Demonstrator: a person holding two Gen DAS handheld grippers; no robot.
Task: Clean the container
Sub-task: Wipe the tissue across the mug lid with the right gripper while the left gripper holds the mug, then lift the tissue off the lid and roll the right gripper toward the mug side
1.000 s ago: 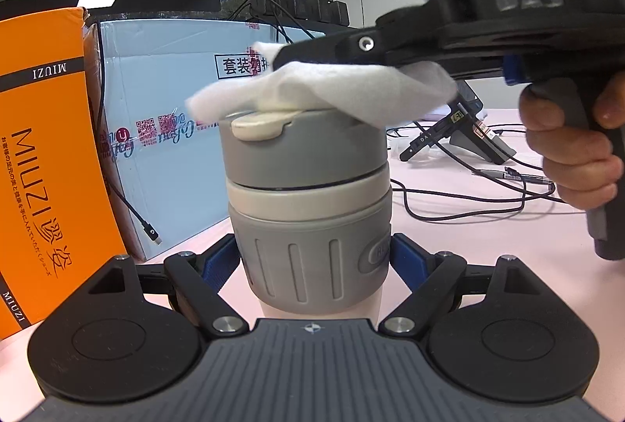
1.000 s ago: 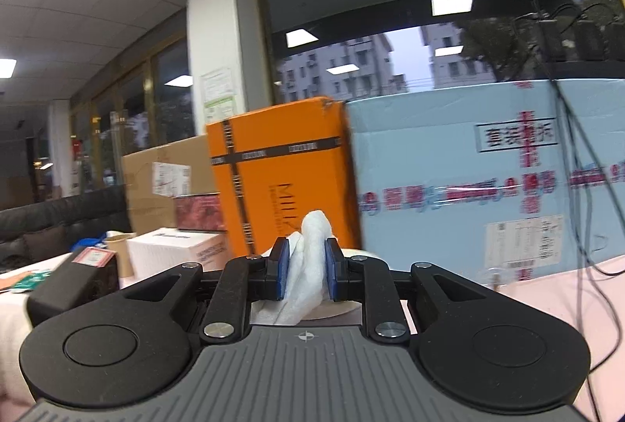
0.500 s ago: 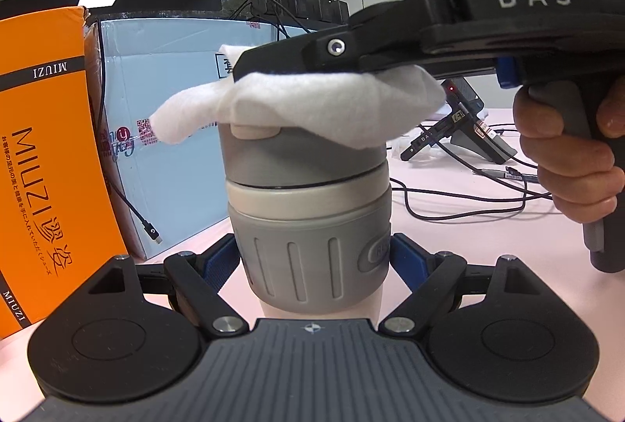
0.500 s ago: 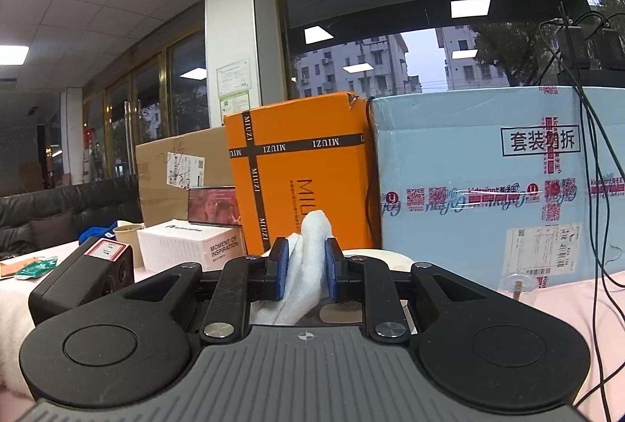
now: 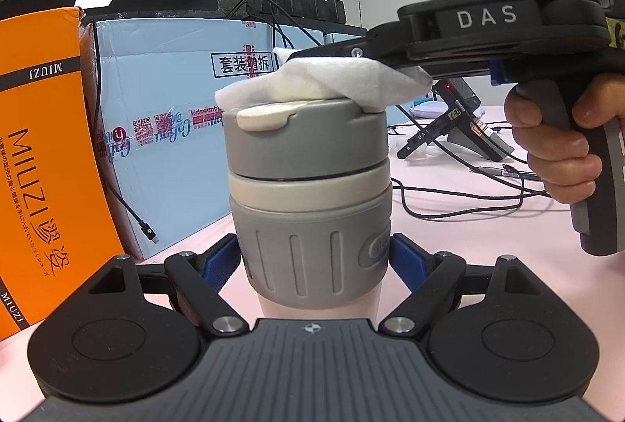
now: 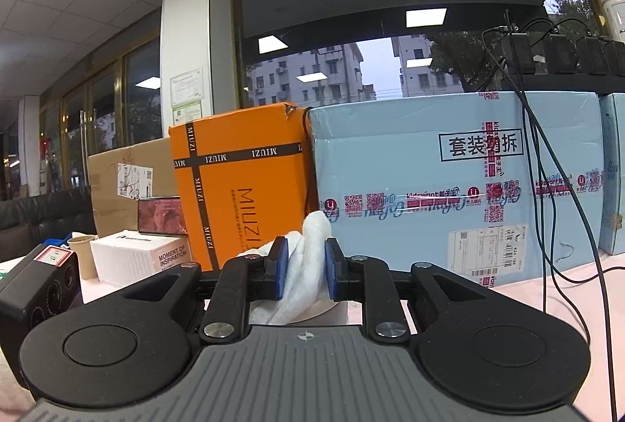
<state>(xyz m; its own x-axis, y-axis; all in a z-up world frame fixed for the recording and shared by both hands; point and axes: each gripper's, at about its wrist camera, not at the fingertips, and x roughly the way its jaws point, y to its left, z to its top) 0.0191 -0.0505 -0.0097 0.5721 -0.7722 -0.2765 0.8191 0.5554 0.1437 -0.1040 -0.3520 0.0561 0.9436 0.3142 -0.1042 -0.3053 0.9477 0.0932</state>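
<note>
A grey and cream container with a grey lid stands upright on the pink table, and my left gripper is shut on its ribbed lower band. A white cloth lies on the lid's top, held flat by my right gripper, which reaches in from the right with a hand on its handle. In the right wrist view the right gripper is shut on the white cloth, and a sliver of the lid shows beneath the fingers.
An orange MIUZI box and a light blue carton stand close behind the container. Black cables and a black device lie on the table at right. White and brown boxes sit at far left.
The right gripper has drawn the cloth back to the right across the lid, uncovering the cream flip tab at the front left. The left gripper and container have stayed put.
</note>
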